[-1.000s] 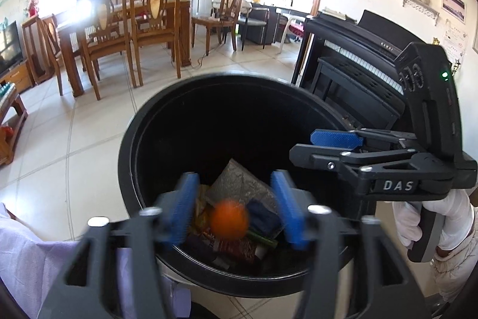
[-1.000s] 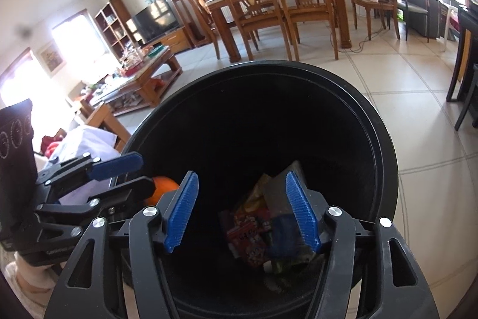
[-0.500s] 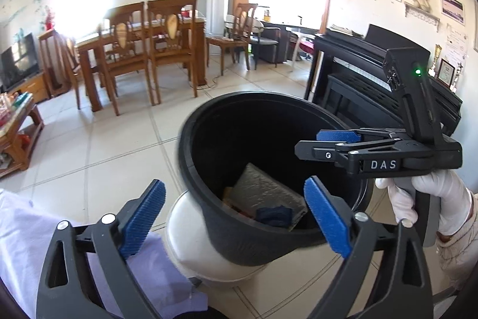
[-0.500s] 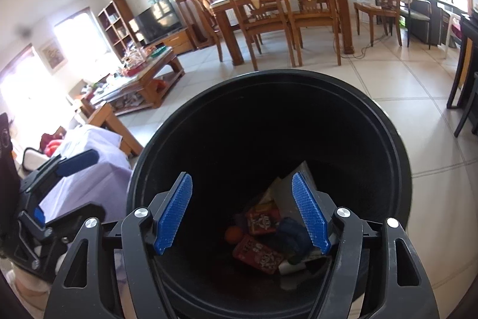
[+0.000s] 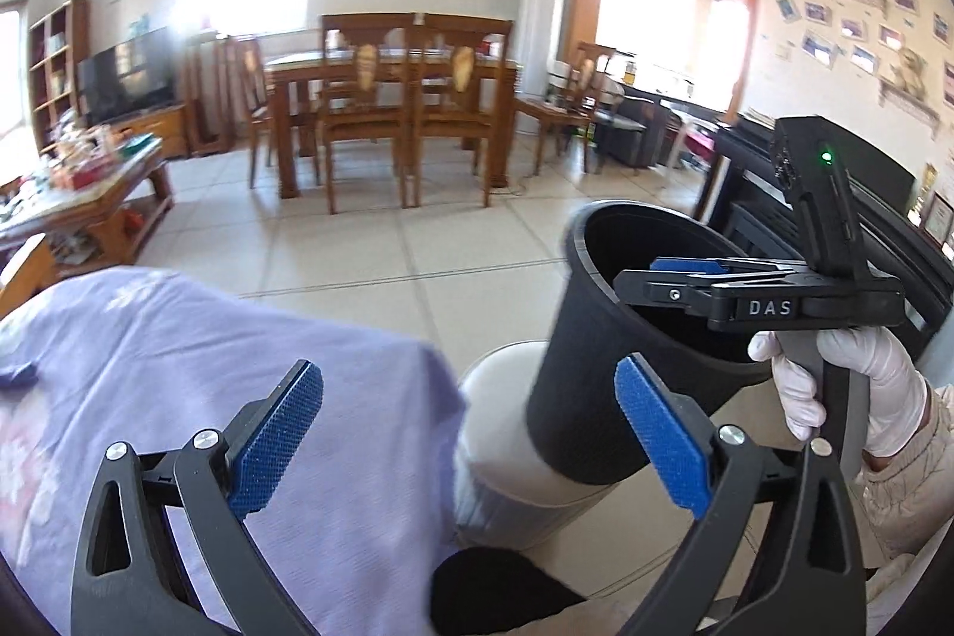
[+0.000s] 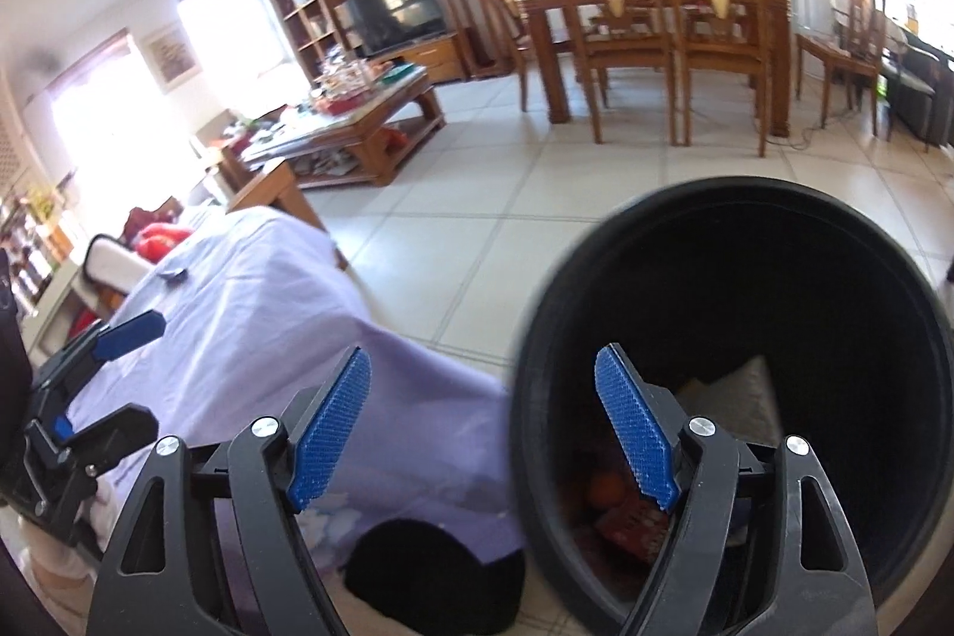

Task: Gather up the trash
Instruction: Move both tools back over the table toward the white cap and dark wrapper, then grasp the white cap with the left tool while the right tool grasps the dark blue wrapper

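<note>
A black trash bin (image 5: 602,338) stands on a white base (image 5: 513,475) on the tiled floor; in the right wrist view (image 6: 775,338) its mouth faces me, with an orange (image 6: 605,490), red wrappers (image 6: 632,529) and a grey packet (image 6: 745,397) inside. My left gripper (image 5: 471,445) is open and empty, left of the bin, over a lavender cloth (image 5: 179,368). My right gripper (image 6: 486,433) is open and empty at the bin's near rim; it also shows in the left wrist view (image 5: 685,272), over the bin's mouth.
The lavender cloth (image 6: 250,314) covers a surface left of the bin. A wooden dining table with chairs (image 5: 387,99), a coffee table (image 6: 352,135), a TV (image 6: 396,10) and a black piano (image 5: 894,219) surround the tiled floor. A black object (image 6: 429,576) lies below the grippers.
The orange fell from my left gripper into the bin a second ago. Both grippers have since swung left, away from the bin toward the lavender cloth.
</note>
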